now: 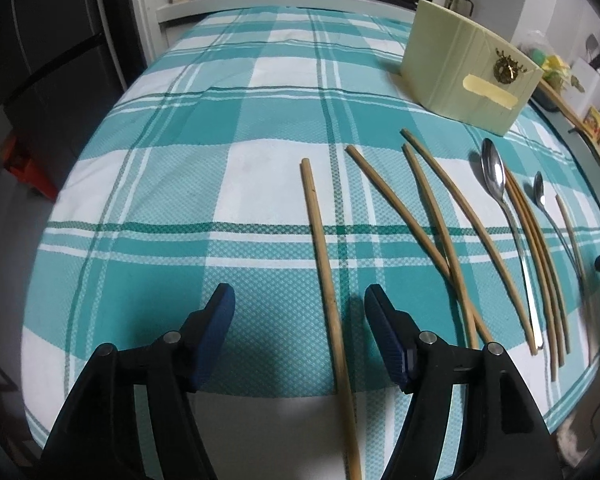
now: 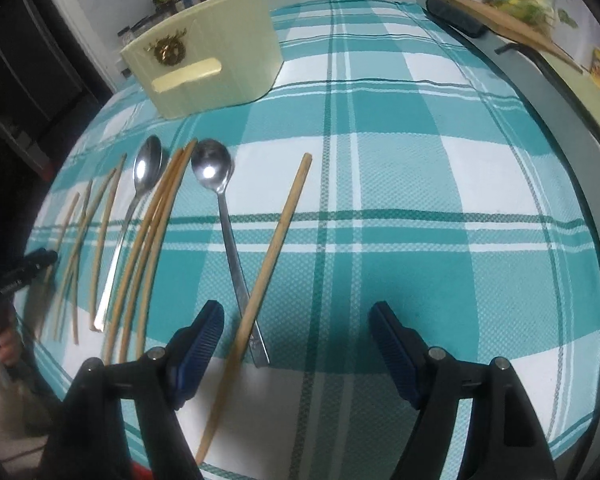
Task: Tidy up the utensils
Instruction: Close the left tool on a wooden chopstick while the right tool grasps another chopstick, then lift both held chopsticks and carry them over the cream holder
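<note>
Left gripper (image 1: 300,304) jaws apart, one chopstick (image 1: 326,272) lying loose between them, right gripper (image 2: 296,320) jaws wide, empty, a crossed chopstick (image 2: 272,256) and spoon (image 2: 220,196) just inside its left finger, more chopsticks between, cream holder (image 2: 220,60) beyond, teal plaid cloth (image 2: 420,200).

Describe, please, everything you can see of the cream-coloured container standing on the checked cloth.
The cream-coloured container is a ribbed, plastic-looking holder with a rounded side, standing upright on the teal checked cloth beyond the utensils. Its front face carries a small gold wreath ornament above a slot-shaped handle recess. Nothing visibly touches it; its inside cannot be seen.
</note>
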The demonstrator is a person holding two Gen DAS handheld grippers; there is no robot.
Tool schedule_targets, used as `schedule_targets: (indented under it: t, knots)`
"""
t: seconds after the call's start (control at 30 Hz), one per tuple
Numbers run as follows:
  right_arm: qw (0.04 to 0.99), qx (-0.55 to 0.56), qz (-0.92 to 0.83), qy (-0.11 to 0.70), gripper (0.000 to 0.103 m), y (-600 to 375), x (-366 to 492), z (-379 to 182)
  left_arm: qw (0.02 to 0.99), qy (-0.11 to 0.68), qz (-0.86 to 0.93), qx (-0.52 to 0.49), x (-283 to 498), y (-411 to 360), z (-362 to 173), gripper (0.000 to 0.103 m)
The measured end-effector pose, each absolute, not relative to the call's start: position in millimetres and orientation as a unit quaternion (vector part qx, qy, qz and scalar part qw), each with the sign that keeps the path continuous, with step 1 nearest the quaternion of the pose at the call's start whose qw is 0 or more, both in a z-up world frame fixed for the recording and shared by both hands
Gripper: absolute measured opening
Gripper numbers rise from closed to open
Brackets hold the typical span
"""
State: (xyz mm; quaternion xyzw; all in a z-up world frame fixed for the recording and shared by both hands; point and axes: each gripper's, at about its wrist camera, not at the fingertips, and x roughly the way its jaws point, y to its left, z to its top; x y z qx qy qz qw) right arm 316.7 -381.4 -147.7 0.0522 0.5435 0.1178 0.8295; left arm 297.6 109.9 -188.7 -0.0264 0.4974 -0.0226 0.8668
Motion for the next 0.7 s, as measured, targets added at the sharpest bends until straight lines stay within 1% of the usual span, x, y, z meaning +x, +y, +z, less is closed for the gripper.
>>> schedule_targets:
  t: [0.03,0.07,0.1,0.13,0.17,0.2,0.23,0.27,0.3,0.37,0.47,0.5,0.57,0.63,0.7]
  knots:
    - [0.832,0.06,0.108,0.54,0.075,-383,320,-145,0.867,0.496,-0.022,-0.028,299,110,-189,0.069]
    - [0.837,0.062,0.096,0.535,0.065,-383,324,-144,0.868,0.495,-0.021,-0.029,301,109,-188,0.069]
    - [0.842,0.061,0.088,0.529,0.058,-381,329,-144,0.869,0.494,-0.02,-0.029,303,108,-189,0.069]
    - [0.845,0.061,0.086,0.524,0.056,-378,334,-145,0.869,0.494,-0.019,-0.028,305,106,-190,0.069]
    - [0.847,0.06,0.088,0.521,0.048,-373,340,-149,0.869,0.494,-0.018,-0.027,307,105,-191,0.069]
    - [0.847,0.053,0.09,0.521,0.038,-367,345,-154,0.869,0.495,-0.016,-0.024,308,103,-192,0.069]
    - [0.845,0.035,0.089,0.525,0.035,-359,349,-162,0.868,0.496,-0.011,-0.018,308,102,-193,0.069]
    - [0.856,0.007,0.083,0.51,0.029,-353,348,-161,0.867,0.498,-0.007,-0.013,307,103,-194,0.069]
    - [0.856,-0.024,0.076,0.511,0.023,-349,348,-161,0.867,0.498,-0.006,-0.01,305,104,-195,0.069]
    - [0.853,-0.036,0.074,0.516,0.02,-353,344,-160,0.866,0.5,-0.009,-0.009,301,109,-195,0.069]
    - [0.845,-0.04,0.075,0.528,0.02,-368,343,-158,0.863,0.504,-0.016,-0.012,301,117,-196,0.069]
    - [0.841,-0.037,0.078,0.534,0.023,-372,343,-158,0.862,0.506,-0.022,-0.019,303,120,-195,0.069]
    - [0.833,-0.025,0.088,0.546,0.024,-376,341,-157,0.859,0.51,-0.034,-0.039,308,126,-191,0.069]
    - [0.825,-0.021,0.099,0.556,0.027,-376,340,-156,0.855,0.516,-0.043,-0.047,315,128,-189,0.069]
    - [0.816,-0.015,0.105,0.568,0.035,-375,340,-157,0.85,0.524,-0.043,-0.029,325,123,-189,0.068]
